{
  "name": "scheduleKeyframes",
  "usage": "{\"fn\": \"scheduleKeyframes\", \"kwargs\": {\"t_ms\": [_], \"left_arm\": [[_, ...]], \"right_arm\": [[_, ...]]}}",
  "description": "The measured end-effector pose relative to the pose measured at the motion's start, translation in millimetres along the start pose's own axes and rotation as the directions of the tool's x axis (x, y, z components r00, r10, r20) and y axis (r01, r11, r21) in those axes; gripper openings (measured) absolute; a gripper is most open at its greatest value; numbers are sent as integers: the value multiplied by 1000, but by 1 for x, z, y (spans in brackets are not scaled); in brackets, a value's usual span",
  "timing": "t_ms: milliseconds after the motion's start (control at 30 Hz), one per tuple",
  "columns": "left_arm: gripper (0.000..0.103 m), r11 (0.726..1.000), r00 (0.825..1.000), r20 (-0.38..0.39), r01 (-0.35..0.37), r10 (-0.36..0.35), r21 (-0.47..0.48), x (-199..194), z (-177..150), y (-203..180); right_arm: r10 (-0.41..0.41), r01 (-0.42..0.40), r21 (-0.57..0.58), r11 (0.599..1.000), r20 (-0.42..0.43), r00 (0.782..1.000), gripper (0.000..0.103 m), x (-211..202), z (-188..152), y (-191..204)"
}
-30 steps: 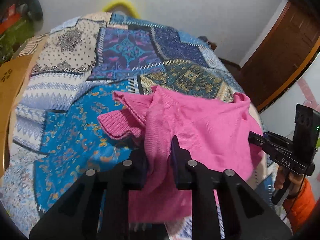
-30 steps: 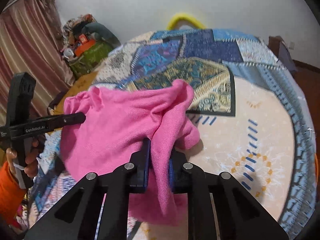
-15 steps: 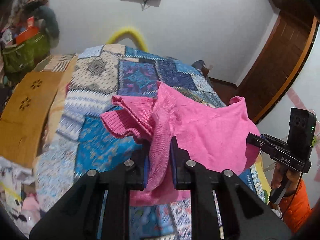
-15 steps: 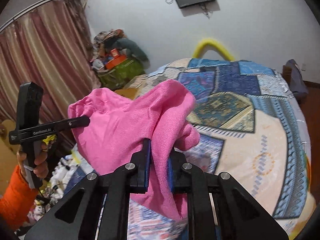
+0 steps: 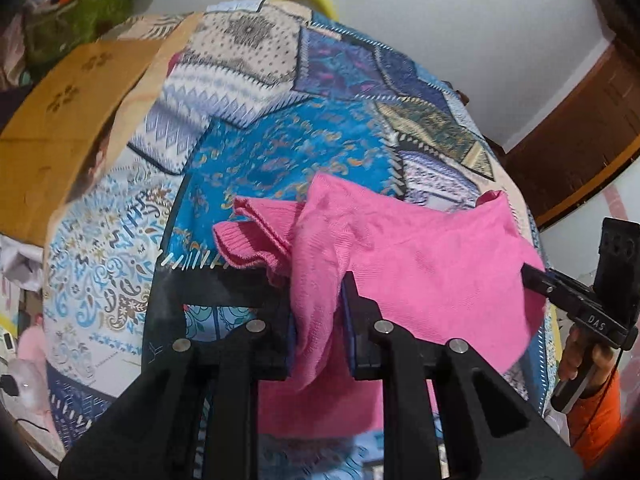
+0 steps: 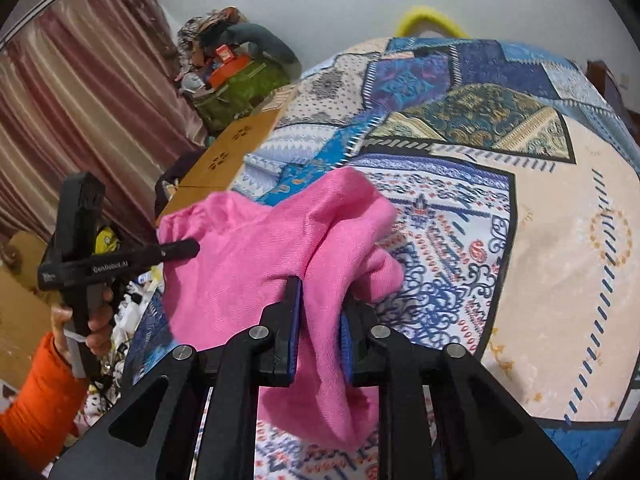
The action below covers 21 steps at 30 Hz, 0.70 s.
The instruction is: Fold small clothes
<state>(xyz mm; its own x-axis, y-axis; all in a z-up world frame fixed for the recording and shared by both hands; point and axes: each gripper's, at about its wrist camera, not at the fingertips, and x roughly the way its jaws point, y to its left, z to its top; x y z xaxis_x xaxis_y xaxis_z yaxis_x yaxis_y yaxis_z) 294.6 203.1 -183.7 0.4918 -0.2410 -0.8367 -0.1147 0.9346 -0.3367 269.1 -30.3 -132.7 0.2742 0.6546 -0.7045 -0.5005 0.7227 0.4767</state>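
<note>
Pink knit garment held up between two hand-held grippers above a patchwork bed.

The pink knit garment [image 5: 420, 272] hangs stretched in the air over the patchwork bedspread [image 5: 280, 148], one ribbed cuff [image 5: 240, 240] drooping at the left. The left hand-held gripper [image 5: 318, 320] is clamped on a bunched fold of the garment at one end; the right hand-held gripper [image 6: 320, 320] is clamped on the fabric at the other end, the cloth spilling down between its fingers [image 6: 286, 320]. An orange-sleeved hand [image 6: 86, 320] grips the left tool's handle. Beside the bed stand a carved wooden board [image 6: 224, 160], a green bag [image 6: 240, 88] piled with clutter, and striped curtains [image 6: 88, 92]; a brown door [image 5: 580, 140] lies to the right.
</note>
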Motion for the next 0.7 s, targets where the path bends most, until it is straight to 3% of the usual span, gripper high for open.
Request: {"fn": "scheduleKeyframes", "kwargs": {"t_ms": [67, 167, 267, 367, 467, 533, 700], "left_arm": [[28, 1000, 1000, -3, -3, 3, -11, 6, 0, 5], [31, 999, 999, 5, -38, 38, 23, 3, 3, 5], [31, 988, 990, 61, -128, 124, 81, -10, 9, 0], [31, 989, 990, 88, -115, 107, 90, -19, 18, -1], [31, 995, 997, 69, -51, 46, 84, -9, 25, -3], [31, 994, 998, 54, -49, 44, 97, 1, 26, -8], [31, 981, 988, 1, -150, 151, 123, 39, 20, -4]], "right_arm": [[-26, 26, -5, 1000, -8, 1000, 19, -2, 0, -3], [-79, 79, -45, 996, 6, 997, 26, -9, 1, -4], [-56, 57, -62, 996, 32, 998, 26, -17, 10, -2], [-47, 51, -87, 995, 44, 998, 30, -14, 20, 2], [-67, 69, -116, 991, 19, 998, 35, 8, 25, 7], [-77, 78, -132, 988, 11, 997, 35, 26, 25, 8], [-137, 130, -185, 974, -26, 990, 29, 52, 20, 6]]}}
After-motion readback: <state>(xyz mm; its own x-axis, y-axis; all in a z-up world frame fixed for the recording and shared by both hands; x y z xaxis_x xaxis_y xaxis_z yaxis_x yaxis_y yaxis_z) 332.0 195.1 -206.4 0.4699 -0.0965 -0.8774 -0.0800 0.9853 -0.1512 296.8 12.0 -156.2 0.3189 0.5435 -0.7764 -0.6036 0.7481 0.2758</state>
